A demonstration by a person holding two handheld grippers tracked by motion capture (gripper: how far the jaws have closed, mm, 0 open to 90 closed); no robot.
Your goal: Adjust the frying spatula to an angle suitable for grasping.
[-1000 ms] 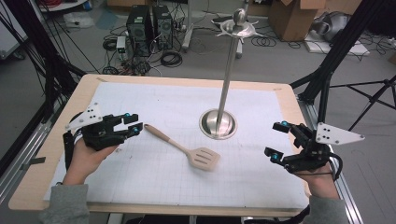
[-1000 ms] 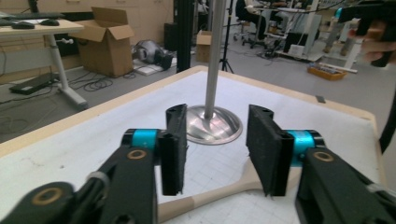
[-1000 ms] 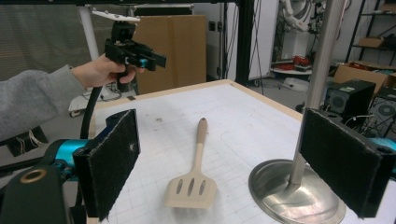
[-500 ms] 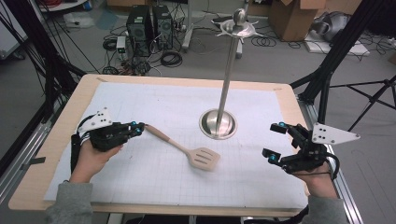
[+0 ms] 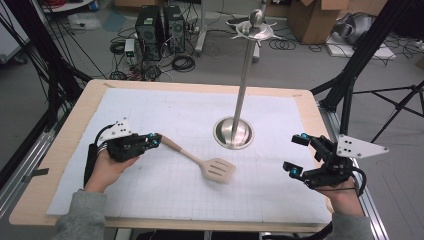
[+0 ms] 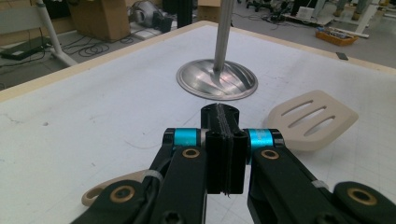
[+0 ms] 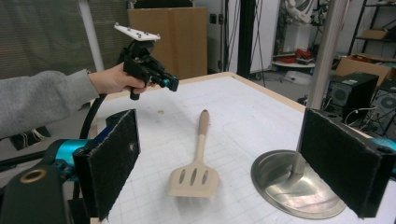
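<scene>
The spatula (image 5: 202, 161) is seen flat on the worktop (image 5: 70, 125), ungrasped; left tool (image 5: 155, 141), pressed together, by its handle; right tool (image 5: 296, 155) spread, well apart from it.

spatula (image 5: 207, 165), left tool (image 5: 154, 140) beside handle

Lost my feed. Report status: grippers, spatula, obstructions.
Left gripper shut, empty, above the handle end of the beige slotted spatula, which lies flat. Right gripper open, clear. Steel pole stand beyond, not in the way.
</scene>
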